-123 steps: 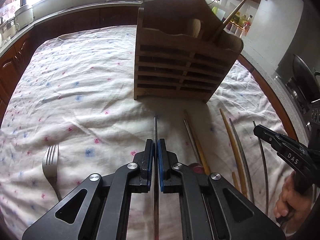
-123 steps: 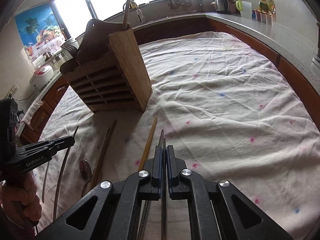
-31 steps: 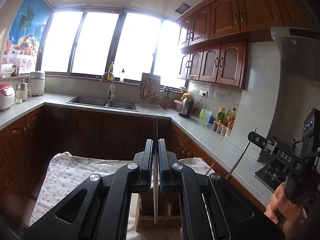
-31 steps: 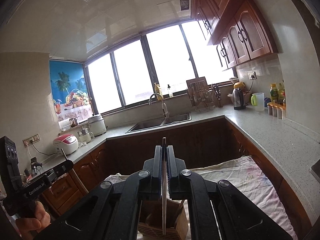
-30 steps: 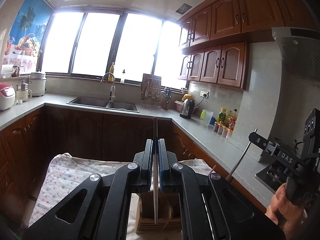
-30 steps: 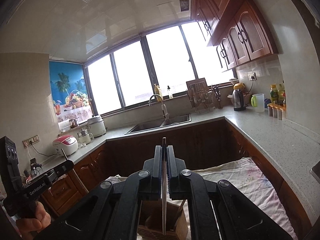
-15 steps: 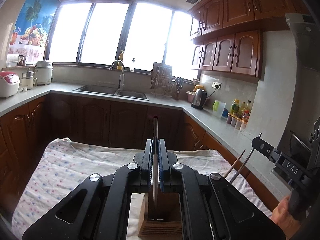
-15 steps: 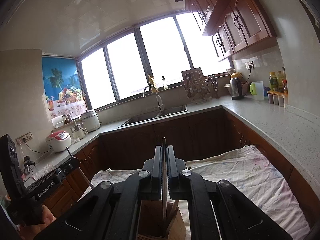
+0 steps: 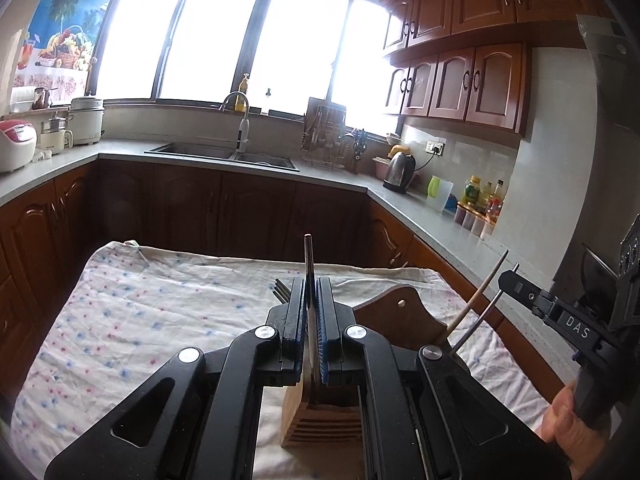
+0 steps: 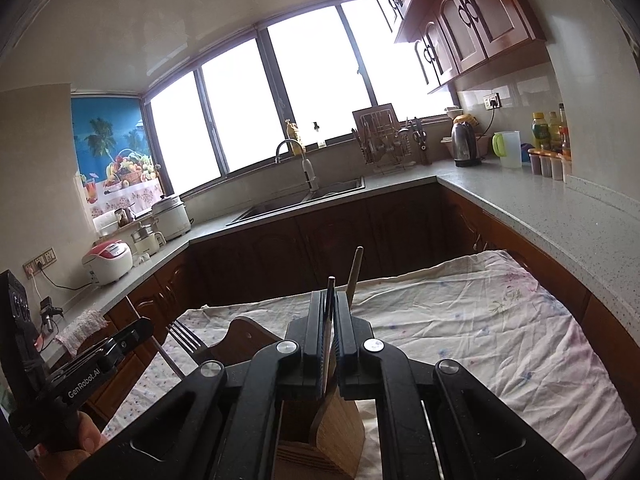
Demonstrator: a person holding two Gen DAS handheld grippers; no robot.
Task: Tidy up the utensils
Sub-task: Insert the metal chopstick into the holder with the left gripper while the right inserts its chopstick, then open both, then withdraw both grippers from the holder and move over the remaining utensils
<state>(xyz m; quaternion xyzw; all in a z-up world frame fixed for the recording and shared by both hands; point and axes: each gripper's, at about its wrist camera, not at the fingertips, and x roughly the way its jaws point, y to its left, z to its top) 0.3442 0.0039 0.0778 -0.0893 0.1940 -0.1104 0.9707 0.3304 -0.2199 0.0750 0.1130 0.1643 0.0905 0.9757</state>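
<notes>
My left gripper (image 9: 311, 285) is shut on a thin metal chopstick (image 9: 307, 252) that stands upright between its blue pads. Its lower end reaches the top of the wooden utensil holder (image 9: 320, 416) directly below. In the right wrist view my right gripper (image 10: 330, 295) is shut on a second metal chopstick (image 10: 330, 286), also upright over the holder (image 10: 340, 436). A wooden chopstick (image 10: 354, 276) and fork tines (image 10: 184, 336) stick up out of the holder. The gripper bodies hide whether either held stick is inside a slot. Each view shows the other gripper at its edge: right (image 9: 508, 278), left (image 10: 140, 326).
The holder stands on a table under a white flowered cloth (image 9: 132, 320). A stone counter (image 10: 540, 208) wraps around the table's far side and both flanks, with a sink (image 9: 224, 154), kettle (image 10: 464, 144), bottles and rice cookers. A person's hand (image 9: 568, 424) grips the right tool.
Both grippers have sunk toward the holder and tipped downward, each still shut on its stick. More of the cloth and the holder shows under them now.
</notes>
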